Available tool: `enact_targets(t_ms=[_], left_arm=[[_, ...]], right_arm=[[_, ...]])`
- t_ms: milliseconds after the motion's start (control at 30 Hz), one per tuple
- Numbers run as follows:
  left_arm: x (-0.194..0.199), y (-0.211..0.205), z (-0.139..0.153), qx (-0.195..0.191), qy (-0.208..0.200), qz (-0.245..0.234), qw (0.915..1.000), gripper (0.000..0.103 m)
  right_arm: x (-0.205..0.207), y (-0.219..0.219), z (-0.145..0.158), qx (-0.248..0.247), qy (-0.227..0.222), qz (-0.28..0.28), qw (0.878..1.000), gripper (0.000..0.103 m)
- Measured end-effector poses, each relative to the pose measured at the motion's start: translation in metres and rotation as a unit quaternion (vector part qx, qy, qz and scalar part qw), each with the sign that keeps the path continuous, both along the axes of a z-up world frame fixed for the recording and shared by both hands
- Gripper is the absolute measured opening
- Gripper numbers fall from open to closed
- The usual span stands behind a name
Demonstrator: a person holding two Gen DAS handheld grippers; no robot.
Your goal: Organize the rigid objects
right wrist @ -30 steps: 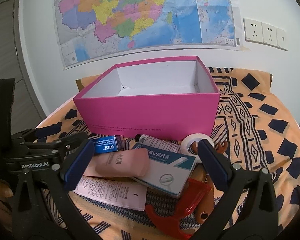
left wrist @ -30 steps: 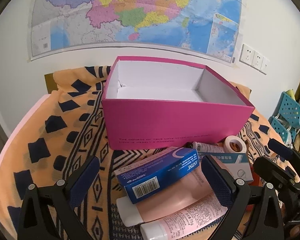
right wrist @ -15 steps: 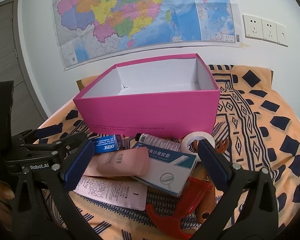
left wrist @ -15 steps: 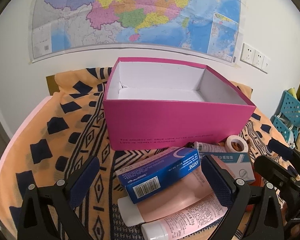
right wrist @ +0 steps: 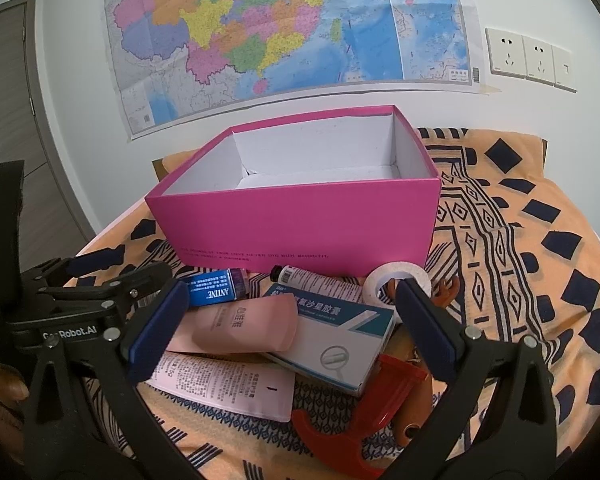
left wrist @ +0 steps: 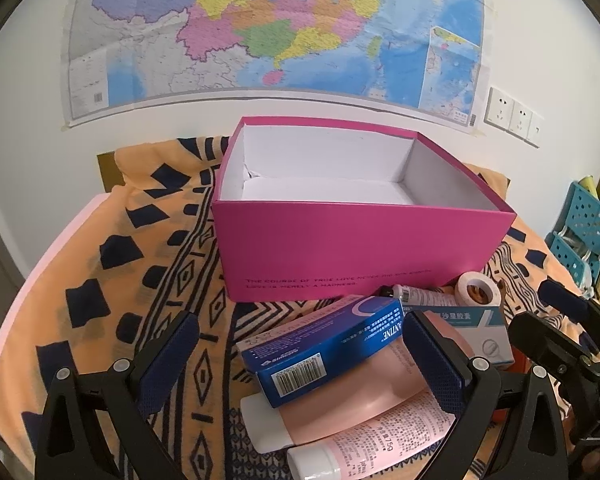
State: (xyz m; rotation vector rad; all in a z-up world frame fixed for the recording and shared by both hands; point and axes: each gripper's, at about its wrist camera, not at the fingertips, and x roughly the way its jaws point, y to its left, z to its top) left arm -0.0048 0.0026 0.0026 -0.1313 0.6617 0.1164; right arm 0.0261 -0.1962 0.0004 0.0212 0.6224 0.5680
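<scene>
You are holding two wide-open, empty grippers, left (left wrist: 300, 364) and right (right wrist: 290, 326), over a pile.
One empty pink box (right wrist: 300, 220) is sitting behind two tubes (left wrist: 352, 396), two cartons (right wrist: 332, 340) and one tape roll (right wrist: 396, 276).

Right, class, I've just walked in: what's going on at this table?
A person holds two hand-held grippers over a patterned cloth. Both the left hand-held gripper and the right hand-held gripper are open and hold nothing. A pink box stands empty. In front of it lies a pile: a blue carton, pink tubes, a white medicine box, a tape roll and a red tool. Nothing is packed yet.
</scene>
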Motion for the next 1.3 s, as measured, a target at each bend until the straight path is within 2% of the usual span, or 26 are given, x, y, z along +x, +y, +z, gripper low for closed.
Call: enact_targets(t_ms=[1300], left_arm=[[0.0021, -0.0008, 0.0013, 0.004, 0.001, 0.001, 1.0, 0.103]], right_arm=[[0.0061, 0.0037, -0.0028, 0.01, 0.013, 0.015, 1.0, 0.103]])
